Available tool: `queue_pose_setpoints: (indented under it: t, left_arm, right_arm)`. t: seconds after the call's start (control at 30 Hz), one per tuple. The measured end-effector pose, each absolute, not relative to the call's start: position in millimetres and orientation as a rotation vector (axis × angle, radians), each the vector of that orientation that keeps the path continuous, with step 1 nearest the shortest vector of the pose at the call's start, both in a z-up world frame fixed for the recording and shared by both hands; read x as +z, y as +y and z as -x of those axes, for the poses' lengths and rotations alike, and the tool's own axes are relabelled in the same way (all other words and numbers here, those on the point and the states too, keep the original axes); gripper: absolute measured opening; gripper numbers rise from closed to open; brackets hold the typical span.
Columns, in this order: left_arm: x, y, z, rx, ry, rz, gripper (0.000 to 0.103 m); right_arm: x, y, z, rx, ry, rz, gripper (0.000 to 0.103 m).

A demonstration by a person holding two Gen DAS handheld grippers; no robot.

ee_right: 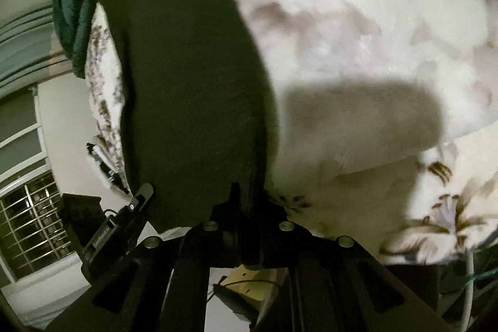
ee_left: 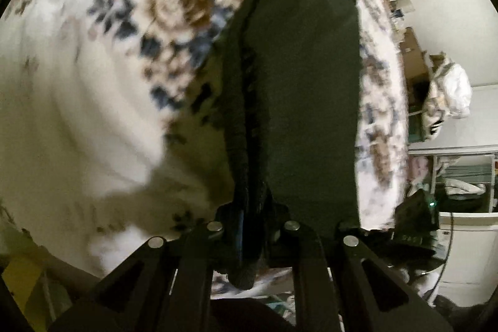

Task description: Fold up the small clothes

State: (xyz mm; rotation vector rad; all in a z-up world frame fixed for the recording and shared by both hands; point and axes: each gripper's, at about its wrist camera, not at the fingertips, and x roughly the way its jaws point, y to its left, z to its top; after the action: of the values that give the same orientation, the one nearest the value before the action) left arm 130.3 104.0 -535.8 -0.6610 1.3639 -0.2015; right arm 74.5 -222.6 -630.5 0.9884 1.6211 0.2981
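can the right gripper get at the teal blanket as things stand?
Probably not: the right gripper is shut on the dark garment, which hangs between it and the teal blanket. It would need to release first.

Left wrist view: dark garment hangs from 6 up to 12 o'clock, blocking the centre lane. Floral bedspread lies bare from 7 to 11 o'clock; a gripper could pass there. At 3 to 4 o'clock, clutter beyond the bed edge: white bag, shelf rack.

Right wrist view: same garment fills 9 to 12 o'clock. Bedspread is bare from 12 to 3 o'clock, shadowed only. At 10 o'clock a green blanket sits on the bed. At 8 o'clock, the other gripper stands close beside the cloth.
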Motion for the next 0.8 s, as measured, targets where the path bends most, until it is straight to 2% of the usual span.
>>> queue_pose_setpoints:
  t: [0.23,0.37,0.6,0.8]
  left_arm:
    - [-496.3,101.2,-162.8,-0.213,1.289,0.727,0.006]
    - [-477.7,97.0,-213.8,-0.230,1.219,0.733,0.006]
    - [-465.1,102.4,-346.5,-0.280,1.079,0.729,0.006]
    - [-484.5,101.0,-473.0,-0.306,1.063,0.720,0.007]
  right_arm:
    - [-576.2,-235.7,-109.9,0.356,1.546,-1.056,0.007]
    - [-549.5,-242.8,-153.4,0.373,1.458,-1.094,0.007]
    - [-513.2,-255.2,-296.2,0.322,1.253,-1.062,0.006]
    - [-517.8,-272.3,-434.0,0.240,1.179,-1.041,0.006]
